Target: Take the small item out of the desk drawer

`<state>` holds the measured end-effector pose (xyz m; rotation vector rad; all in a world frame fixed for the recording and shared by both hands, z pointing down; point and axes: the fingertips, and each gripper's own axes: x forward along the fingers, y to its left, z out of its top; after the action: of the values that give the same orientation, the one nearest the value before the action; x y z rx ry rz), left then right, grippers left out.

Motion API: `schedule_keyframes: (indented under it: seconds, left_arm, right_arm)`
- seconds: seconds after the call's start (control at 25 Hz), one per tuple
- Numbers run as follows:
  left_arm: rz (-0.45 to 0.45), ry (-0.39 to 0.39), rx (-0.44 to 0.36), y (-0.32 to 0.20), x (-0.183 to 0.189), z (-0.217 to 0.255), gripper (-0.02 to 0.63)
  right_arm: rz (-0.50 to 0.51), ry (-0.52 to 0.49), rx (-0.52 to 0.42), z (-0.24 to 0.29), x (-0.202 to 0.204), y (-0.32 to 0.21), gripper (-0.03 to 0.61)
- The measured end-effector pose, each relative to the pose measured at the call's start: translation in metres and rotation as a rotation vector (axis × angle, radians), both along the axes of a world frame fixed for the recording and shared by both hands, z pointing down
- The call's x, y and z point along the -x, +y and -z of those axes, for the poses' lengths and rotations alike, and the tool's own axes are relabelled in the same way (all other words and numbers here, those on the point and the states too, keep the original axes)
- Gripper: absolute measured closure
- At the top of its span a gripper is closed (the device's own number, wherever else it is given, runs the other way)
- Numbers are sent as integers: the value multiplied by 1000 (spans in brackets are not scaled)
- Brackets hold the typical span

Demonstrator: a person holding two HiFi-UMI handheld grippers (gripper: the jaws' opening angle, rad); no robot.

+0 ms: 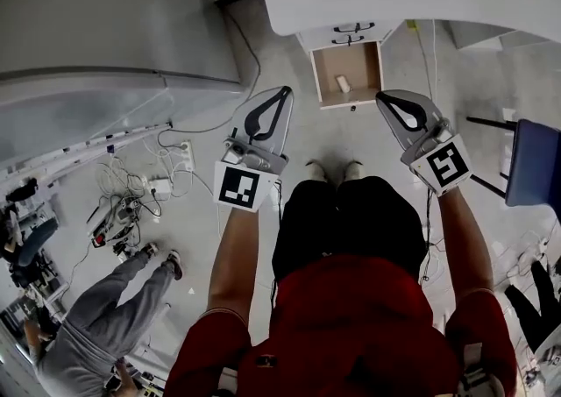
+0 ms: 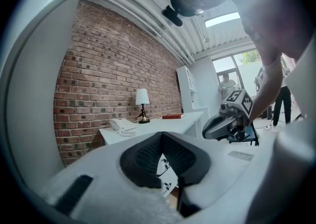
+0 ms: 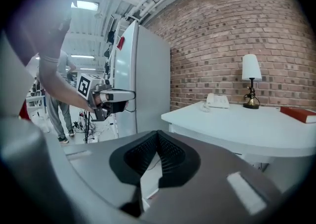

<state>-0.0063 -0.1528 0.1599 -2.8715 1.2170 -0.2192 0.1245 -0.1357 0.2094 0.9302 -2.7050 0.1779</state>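
Claws both closed and empty: left claw, right claw, apart from drawer.

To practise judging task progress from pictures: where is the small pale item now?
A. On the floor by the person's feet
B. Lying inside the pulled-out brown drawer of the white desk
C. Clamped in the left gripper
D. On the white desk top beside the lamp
B: the head view shows the small pale item lying on the bottom of the pulled-out brown drawer, while the left gripper and right gripper hang short of it, jaws together on nothing.
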Motion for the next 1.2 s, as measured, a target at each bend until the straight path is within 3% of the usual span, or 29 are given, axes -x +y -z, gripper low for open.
schedule_keyframes:
  seconds: [0.84,1.2]
  left_arm:
    - [-64,-17,9,-38,20,-285,614]
    - [-118,-50,-65,-54,9,-376,614]
  right_arm:
    - [80,228,90,-317,21,-44,566]
    - [130,311,111,-430,22,-59,566]
